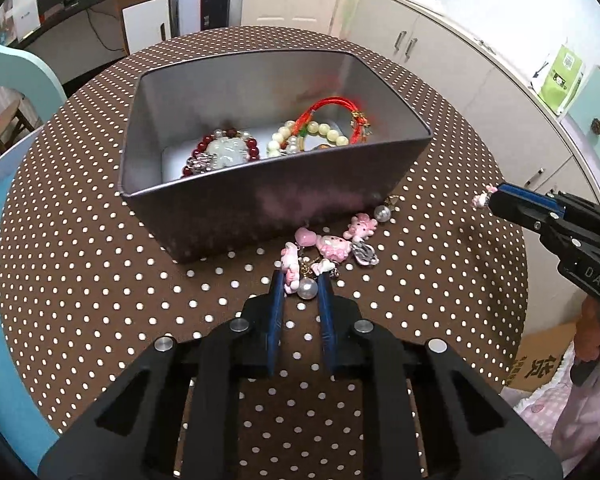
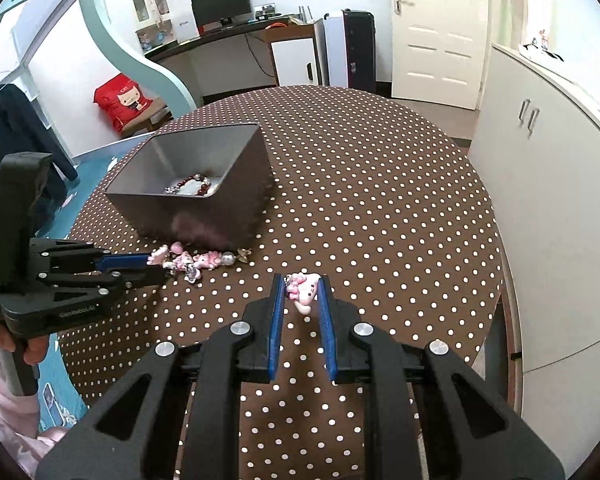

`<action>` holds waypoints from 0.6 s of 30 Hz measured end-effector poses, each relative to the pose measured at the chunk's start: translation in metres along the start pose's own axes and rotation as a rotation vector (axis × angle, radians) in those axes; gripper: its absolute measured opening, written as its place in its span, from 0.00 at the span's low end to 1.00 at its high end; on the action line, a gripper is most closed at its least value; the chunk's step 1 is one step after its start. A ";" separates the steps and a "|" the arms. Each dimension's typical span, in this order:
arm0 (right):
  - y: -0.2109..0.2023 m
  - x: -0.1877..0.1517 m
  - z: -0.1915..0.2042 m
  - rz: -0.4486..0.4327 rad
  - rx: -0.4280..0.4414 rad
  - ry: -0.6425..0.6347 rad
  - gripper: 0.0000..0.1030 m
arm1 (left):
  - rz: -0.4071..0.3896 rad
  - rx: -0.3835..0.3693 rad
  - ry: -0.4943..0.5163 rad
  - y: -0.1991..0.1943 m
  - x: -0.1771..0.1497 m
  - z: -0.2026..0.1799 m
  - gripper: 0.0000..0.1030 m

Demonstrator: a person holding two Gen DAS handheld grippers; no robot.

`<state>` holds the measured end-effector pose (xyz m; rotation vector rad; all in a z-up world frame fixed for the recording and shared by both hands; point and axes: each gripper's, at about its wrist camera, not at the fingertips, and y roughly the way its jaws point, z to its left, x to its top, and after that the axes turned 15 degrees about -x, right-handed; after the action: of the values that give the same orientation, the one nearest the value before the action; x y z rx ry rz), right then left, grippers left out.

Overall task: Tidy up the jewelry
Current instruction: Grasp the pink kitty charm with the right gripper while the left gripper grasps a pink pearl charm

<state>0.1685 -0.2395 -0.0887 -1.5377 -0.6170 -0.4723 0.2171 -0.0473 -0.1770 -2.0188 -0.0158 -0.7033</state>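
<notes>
Closing the left tongs (image 1: 302, 280) squarely on the pink charm bracelet (image 1: 332, 248), at the tin's (image 1: 260, 200) 6 o'clock, matters; right tongs (image 2: 302, 292) pinch a pink charm (image 2: 304, 290).

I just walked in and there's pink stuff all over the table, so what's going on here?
A person is sorting jewelry into a grey tin with a hand-held gripper in each hand. The left gripper straddles one end of a pink charm bracelet lying on the polka-dot tablecloth against the tin. The right gripper holds a small pink charm off to the side. A red bead bracelet, a pale bead bracelet and a red cord are already in the tin.
</notes>
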 end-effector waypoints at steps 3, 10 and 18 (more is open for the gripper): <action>0.001 -0.002 0.002 0.004 0.010 0.005 0.15 | -0.008 -0.001 -0.012 -0.005 -0.001 0.004 0.16; 0.000 -0.001 0.005 -0.002 0.021 -0.003 0.15 | -0.050 0.005 -0.030 -0.028 -0.007 0.011 0.16; -0.003 -0.002 0.021 -0.004 0.037 -0.027 0.15 | -0.045 0.021 -0.021 -0.044 -0.031 0.010 0.16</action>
<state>0.1633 -0.2183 -0.0894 -1.5096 -0.6464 -0.4415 0.1833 -0.0074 -0.1608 -2.0111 -0.0810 -0.7072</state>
